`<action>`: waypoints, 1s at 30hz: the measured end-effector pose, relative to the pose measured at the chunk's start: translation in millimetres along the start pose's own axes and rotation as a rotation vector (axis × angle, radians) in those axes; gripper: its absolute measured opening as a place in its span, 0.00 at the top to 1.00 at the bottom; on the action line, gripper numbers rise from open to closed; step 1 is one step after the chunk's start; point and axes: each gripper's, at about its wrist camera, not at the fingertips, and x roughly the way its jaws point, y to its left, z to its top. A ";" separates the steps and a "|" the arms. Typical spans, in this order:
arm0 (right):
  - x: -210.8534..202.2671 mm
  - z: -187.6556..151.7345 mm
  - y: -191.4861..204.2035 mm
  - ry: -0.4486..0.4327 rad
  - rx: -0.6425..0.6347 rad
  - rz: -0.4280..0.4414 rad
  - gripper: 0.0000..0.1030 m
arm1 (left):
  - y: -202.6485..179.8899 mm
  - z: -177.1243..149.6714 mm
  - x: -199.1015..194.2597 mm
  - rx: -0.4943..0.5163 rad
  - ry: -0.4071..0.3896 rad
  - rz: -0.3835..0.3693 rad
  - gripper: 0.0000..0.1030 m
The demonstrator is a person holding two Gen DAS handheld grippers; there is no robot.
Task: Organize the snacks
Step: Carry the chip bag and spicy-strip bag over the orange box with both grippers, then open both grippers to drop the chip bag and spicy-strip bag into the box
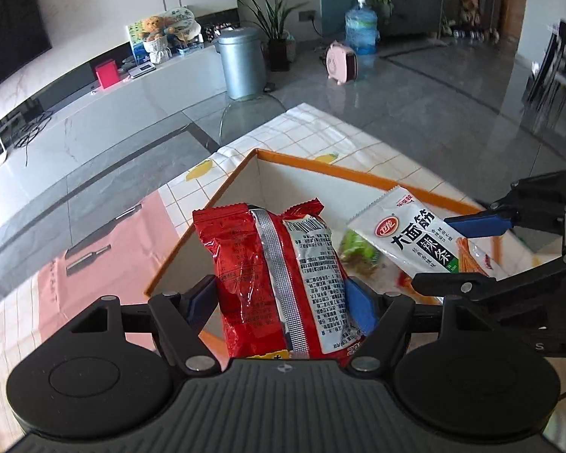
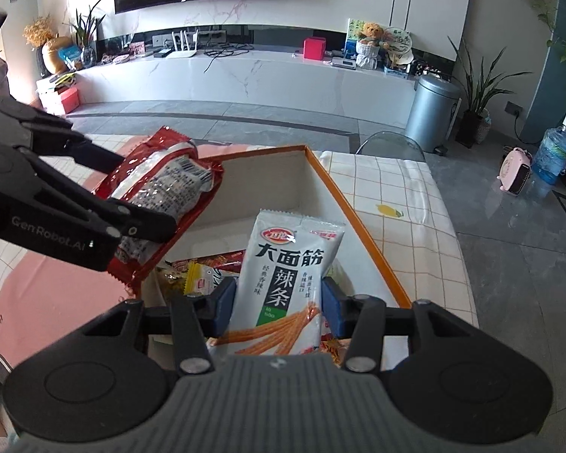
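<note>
My left gripper (image 1: pixel 283 298) is shut on a red snack packet (image 1: pixel 275 279) with a silver seam and holds it above the near-left edge of an orange-rimmed white box (image 1: pixel 358 175). My right gripper (image 2: pixel 277 302) is shut on a white spicy-strip packet (image 2: pixel 286 275) and holds it over the box (image 2: pixel 343 196). In the left wrist view the white packet (image 1: pixel 415 241) and the right gripper (image 1: pixel 483 253) sit at the right. In the right wrist view the red packet (image 2: pixel 162 188) and the left gripper (image 2: pixel 132 196) sit at the left. Several snack packets (image 2: pixel 203 271) lie in the box.
The box stands on a table with a white checked cloth (image 2: pixel 396 196) and a pink mat (image 1: pixel 94 249). Beyond the table edge are a grey floor, a clear chair back (image 2: pixel 388 143), a metal bin (image 2: pixel 432 113) and a long white TV bench (image 2: pixel 245 75).
</note>
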 end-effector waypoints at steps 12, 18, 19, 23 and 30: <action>100.2 35.4 -13.5 0.132 -0.138 0.090 0.54 | 24.0 11.9 78.2 0.088 0.168 -0.015 0.19; 124.9 41.5 -12.9 0.175 -0.208 0.104 0.54 | 21.9 16.6 95.3 0.164 0.199 -0.020 0.19; 128.3 42.1 -12.5 0.186 -0.215 0.102 0.54 | 22.1 16.7 98.7 0.170 0.206 -0.022 0.19; 139.3 41.4 -11.0 0.221 -0.232 0.103 0.54 | 22.4 14.9 108.6 0.180 0.231 -0.032 0.19; 146.1 44.7 -6.1 0.255 -0.249 0.092 0.53 | 25.3 12.5 109.0 0.179 0.229 -0.047 0.14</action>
